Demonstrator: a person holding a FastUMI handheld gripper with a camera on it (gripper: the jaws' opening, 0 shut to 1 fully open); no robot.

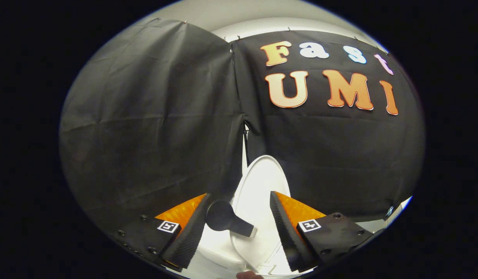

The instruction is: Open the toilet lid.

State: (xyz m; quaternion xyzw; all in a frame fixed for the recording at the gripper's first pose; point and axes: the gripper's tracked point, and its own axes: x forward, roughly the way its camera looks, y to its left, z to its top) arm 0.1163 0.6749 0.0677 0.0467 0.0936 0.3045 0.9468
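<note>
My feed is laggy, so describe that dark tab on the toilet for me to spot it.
Start at the black cloth wall, then drop to the white toilet lid standing raised before it. The dark paddle-shaped handle juts from the lid's edge, between the open claw fingers: the one dark part on white.

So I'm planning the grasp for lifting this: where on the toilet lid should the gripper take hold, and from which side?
Take the dark tab that sticks out from the white toilet lid. It is a flat paddle with a narrow neck, lying between the open gripper fingers, nearer the left one. Closing the fingers across its flat faces, coming from the front as now, looks better than pinching the lid's broad, smooth rim.
</note>
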